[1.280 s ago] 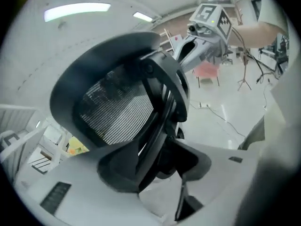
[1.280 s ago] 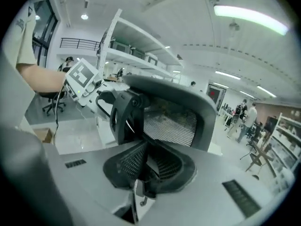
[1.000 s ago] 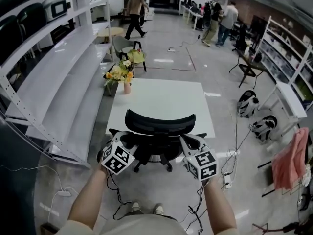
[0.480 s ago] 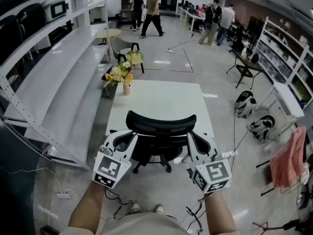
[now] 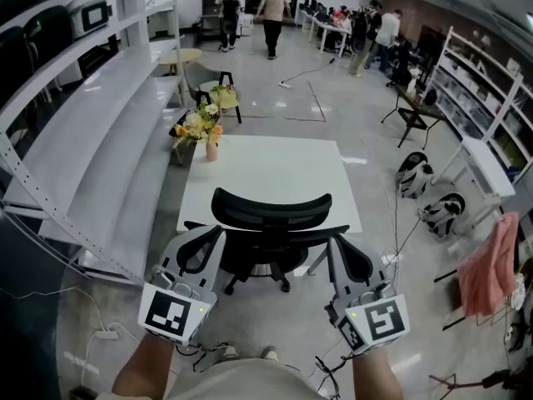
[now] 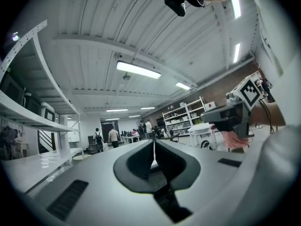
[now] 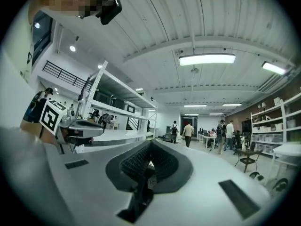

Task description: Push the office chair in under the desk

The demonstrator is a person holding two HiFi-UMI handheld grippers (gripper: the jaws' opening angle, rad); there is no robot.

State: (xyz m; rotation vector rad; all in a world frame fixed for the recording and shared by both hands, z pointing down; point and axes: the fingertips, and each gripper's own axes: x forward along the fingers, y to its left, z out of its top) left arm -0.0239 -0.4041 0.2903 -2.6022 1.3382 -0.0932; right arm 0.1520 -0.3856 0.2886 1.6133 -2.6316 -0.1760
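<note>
the left tongs (image 6: 153,149) have just been closing, and their jaws meet tip to tip with nothing between them. the right tongs (image 7: 149,163) are pressed together too, and they are also empty. both point level across the room.

in the head view they sit well apart, one at each side of the chair (image 5: 271,211). their tips line up with its armrests, but i cannot tell whether they touch them.

the chair is black, with its curved back toward the person. it stands at the near edge of the white desk (image 5: 275,169). its back overlaps that edge, and its wheeled base shows on the floor on the near side. i cannot tell how far the seat reaches under the top.

a vase of yellow flowers (image 5: 202,127) stands at the desk's far left corner. long white shelves (image 5: 100,132) run along the left. cables (image 5: 204,352) trail on the floor by the person's feet. a pink cloth (image 5: 490,265) hangs at the right. several people (image 5: 273,7) stand and walk at the far end of the room.
</note>
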